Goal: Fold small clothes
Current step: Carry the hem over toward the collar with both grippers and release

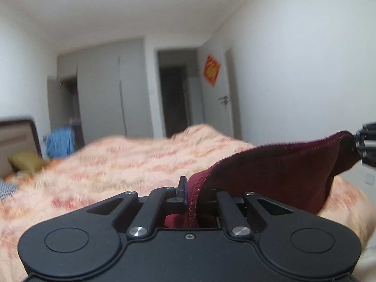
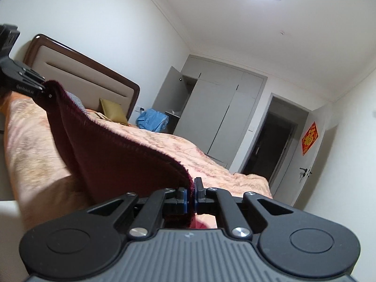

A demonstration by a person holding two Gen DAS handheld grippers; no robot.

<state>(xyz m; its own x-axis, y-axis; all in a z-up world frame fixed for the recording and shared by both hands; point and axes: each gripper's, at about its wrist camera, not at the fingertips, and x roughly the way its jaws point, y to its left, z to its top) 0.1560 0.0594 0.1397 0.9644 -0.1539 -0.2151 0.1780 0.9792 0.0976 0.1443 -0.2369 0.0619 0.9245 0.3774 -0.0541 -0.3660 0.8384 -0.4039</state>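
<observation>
A dark red knitted garment (image 1: 277, 171) hangs stretched between my two grippers above the bed. My left gripper (image 1: 190, 192) is shut on one corner of it; the right finger is hidden by the cloth. My right gripper (image 2: 190, 193) is shut on the other corner of the garment (image 2: 112, 155), its blue pads pinching the hem. The right gripper shows at the right edge of the left wrist view (image 1: 364, 144). The left gripper shows at the upper left of the right wrist view (image 2: 41, 89), holding the far corner.
A bed with an orange patterned blanket (image 1: 131, 164) lies below, also in the right wrist view (image 2: 30, 145). Its headboard (image 2: 77, 70) and a yellow pillow (image 2: 112, 111) are at the far end. Blue cloth (image 2: 152, 119), grey wardrobe (image 2: 218, 110) and doorway (image 2: 270, 141) stand beyond.
</observation>
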